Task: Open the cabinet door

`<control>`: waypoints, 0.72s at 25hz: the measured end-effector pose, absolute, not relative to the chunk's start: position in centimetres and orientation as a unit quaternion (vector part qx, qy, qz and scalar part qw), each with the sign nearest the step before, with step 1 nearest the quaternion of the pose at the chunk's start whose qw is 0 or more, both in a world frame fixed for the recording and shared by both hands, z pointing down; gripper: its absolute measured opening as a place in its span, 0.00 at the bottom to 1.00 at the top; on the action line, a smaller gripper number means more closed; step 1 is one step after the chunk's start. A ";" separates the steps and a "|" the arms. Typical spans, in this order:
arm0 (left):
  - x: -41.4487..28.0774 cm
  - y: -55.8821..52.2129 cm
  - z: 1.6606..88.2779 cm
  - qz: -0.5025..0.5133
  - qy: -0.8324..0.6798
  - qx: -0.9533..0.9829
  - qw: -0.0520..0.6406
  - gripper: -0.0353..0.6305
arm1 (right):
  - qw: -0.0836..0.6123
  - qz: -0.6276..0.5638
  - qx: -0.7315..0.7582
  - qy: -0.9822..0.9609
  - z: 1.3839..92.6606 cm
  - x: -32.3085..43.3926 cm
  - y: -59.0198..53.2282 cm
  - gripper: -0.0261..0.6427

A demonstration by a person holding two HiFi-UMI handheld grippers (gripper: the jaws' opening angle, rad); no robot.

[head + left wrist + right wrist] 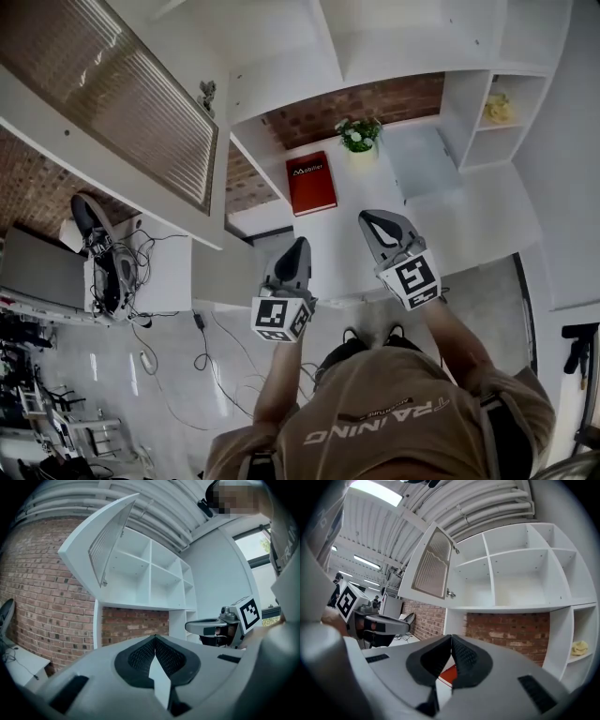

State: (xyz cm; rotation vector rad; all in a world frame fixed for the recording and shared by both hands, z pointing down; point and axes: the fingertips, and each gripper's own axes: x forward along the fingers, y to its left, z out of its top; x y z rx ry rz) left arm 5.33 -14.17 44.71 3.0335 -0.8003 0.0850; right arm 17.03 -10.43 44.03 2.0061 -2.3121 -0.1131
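The white wall cabinet's door with its ribbed glass panel stands swung wide open to the left; it shows too in the left gripper view and the right gripper view. Behind it lie bare white shelf compartments. My left gripper hangs shut and holds nothing, level, short of the counter edge. My right gripper is also shut and holds nothing, over the white counter. Neither gripper touches the door. In each gripper view the tips meet: left gripper, right gripper.
A red book lies on the counter below the cabinet, with a potted plant behind it. A yellow object sits in a right-hand cubby. An office chair, desk and floor cables stand at the left. The brick wall backs the shelves.
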 end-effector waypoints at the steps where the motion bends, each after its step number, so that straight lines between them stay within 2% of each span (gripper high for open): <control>1: 5.1 -14.2 44.6 0.026 -0.253 0.967 0.001 0.06 | 0.037 -0.038 0.655 -0.754 43.8 16.8 -10.6 0.06; 18: 5.2 -14.5 43.3 -0.021 -0.195 0.981 0.003 0.06 | 0.056 -0.073 0.675 -0.732 40.8 14.3 -10.8 0.06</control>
